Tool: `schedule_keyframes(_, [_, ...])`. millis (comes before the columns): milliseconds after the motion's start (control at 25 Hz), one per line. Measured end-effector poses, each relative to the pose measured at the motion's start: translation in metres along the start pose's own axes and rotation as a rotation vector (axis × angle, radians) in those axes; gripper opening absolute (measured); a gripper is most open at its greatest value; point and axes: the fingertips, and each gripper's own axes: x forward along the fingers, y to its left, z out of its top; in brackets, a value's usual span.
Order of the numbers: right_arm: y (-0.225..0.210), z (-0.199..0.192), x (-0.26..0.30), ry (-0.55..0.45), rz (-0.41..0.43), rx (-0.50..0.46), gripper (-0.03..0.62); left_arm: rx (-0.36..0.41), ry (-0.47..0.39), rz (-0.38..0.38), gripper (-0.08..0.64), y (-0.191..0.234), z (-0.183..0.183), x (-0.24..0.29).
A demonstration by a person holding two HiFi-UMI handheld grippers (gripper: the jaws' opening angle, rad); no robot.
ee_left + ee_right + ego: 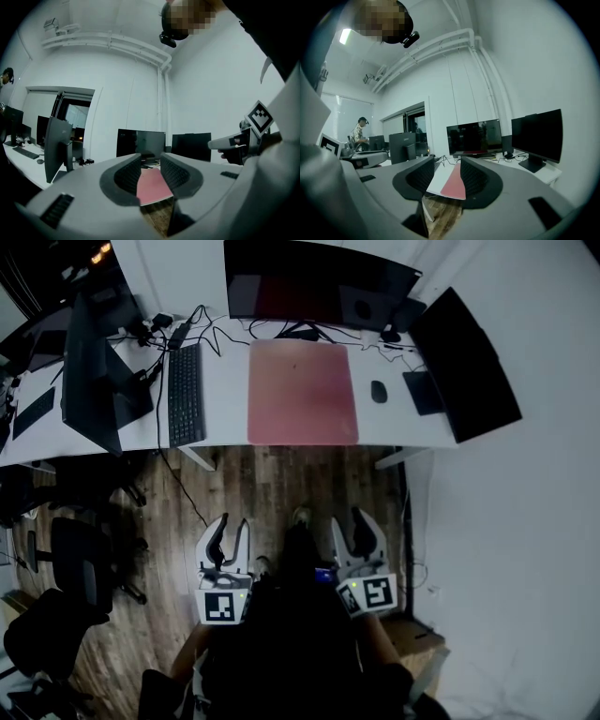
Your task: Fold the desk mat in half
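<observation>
The desk mat (302, 392) is lying flat and unfolded on the white bench (225, 399), straight ahead of both grippers and well apart from them.

Nearest the person, the left gripper (232, 526) and the right gripper (356, 521) are hanging side by side over the wooden floor (281, 484), both pointing toward the bench. Each gripper's own view is showing its jaws spread with nothing between the pads; only the far-off pink mat is showing through each gap.

Beyond the strip of floor, the mat's near edge is running along the bench's front edge, almost flush with it. The left gripper is lining up just outside the mat's left edge and the right gripper with its right edge, so neither hand is looking clearly nearer. The mat is appearing close to square from above, so I cannot call its long axis with confidence. Folding it in half will probably mean reaching forward to the two near corners, one per gripper.

A keyboard (186, 395) is sitting just left of the mat and a mouse (378, 391) near its right. Farther back, a dark monitor (319, 282) is standing behind the mat's far edge.
</observation>
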Motion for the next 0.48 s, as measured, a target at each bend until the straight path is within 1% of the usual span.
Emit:
schedule_keyframes(120, [-0.016, 0.003, 0.023, 0.007, 0.012, 0.014, 0.167, 0.002, -0.006, -0.006, 0.118, -0.001, 0.003, 0.023])
schedule_keyframes(200, [-0.026, 0.010, 0.043, 0.004, 0.018, 0.042, 0.167, 0.008, -0.004, -0.010, 0.118, -0.001, 0.004, 0.042])
schedule_keyframes(320, [-0.053, 0.007, 0.066, 0.022, 0.032, 0.006, 0.167, 0.027, 0.010, -0.004, 0.118, -0.002, 0.003, 0.075])
schedule_keyframes(480, [-0.082, 0.017, 0.097, 0.030, 0.065, 0.003, 0.167, 0.020, 0.003, 0.003, 0.118, -0.011, 0.010, 0.117])
